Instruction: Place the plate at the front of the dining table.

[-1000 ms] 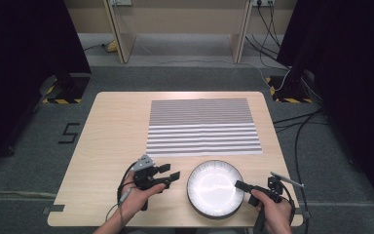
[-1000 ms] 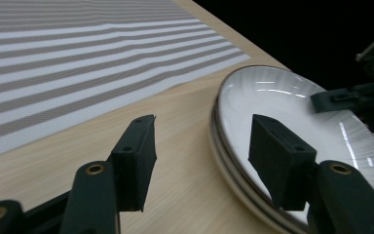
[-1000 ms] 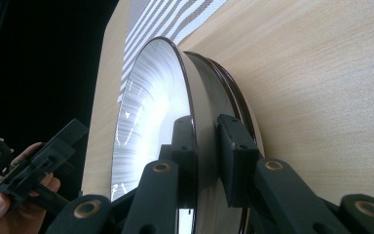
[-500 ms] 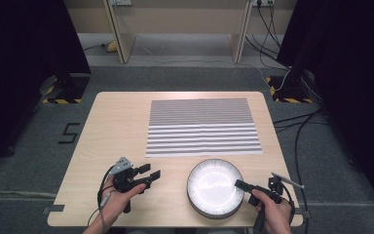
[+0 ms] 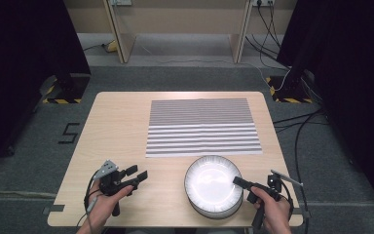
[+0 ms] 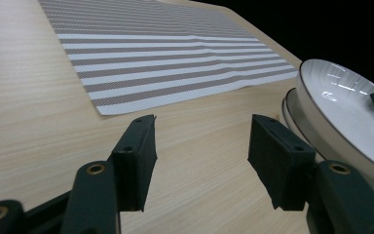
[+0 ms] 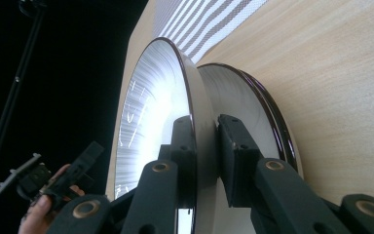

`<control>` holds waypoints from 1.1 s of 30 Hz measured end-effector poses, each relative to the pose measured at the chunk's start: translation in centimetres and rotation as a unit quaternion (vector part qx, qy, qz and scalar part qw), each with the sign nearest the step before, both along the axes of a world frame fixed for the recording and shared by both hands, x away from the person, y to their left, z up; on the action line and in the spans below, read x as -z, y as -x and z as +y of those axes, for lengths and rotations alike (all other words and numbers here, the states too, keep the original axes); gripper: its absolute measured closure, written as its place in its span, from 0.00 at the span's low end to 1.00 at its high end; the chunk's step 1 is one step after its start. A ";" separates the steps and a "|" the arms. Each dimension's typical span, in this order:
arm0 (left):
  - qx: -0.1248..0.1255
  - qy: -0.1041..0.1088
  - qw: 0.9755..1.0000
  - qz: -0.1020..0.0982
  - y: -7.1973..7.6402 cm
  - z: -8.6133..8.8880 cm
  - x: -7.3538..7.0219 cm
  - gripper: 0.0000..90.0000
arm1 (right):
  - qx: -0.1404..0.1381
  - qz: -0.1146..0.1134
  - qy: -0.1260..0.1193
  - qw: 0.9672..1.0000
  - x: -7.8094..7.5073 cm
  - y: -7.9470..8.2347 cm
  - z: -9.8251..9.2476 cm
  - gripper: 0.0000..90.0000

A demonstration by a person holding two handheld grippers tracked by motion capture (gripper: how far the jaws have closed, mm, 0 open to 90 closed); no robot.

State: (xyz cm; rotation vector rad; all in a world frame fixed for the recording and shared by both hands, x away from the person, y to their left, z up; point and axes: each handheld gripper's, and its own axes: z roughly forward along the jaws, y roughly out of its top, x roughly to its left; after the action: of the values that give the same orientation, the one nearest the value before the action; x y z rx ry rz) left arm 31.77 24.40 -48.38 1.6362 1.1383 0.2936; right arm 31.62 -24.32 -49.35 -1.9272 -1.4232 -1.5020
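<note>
Under right claw view's gripped top plate, second plate

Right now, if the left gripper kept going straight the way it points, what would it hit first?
Probably nothing nearby: the left gripper points over bare table, with the striped mat ahead and the top plate off to one side. Depth is unclear.

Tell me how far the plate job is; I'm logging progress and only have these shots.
Done: the right gripper is clamped on the rim of the top plate, which sits tilted over a second plate. In hand: that grip; the left gripper hangs open over bare table, holding nothing. Left, probably: lifting the plate away, perhaps onto the striped mat, which holds nothing yet.
</note>
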 end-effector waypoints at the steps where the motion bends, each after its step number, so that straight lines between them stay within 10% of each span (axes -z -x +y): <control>1: -0.002 0.000 1.000 0.001 0.0 0.2 0.1 0.48 | 0.000 0.000 0.000 1.000 0.0 0.0 0.0 0.86; 20: -0.046 -0.035 0.998 0.005 1.4 4.4 2.0 0.48 | 0.016 -0.017 -0.009 1.000 -1.4 -1.2 -0.5 0.86; 33: -0.048 -0.038 0.998 0.004 2.4 4.3 3.3 0.48 | 0.021 -0.026 -0.009 0.999 -1.5 -1.7 -0.4 0.86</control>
State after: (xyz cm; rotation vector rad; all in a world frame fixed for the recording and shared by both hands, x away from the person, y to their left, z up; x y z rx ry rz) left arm 29.41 28.75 -51.65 1.6527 1.2275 0.3955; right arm 33.29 -24.77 -47.85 -1.9318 -1.3954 -1.5885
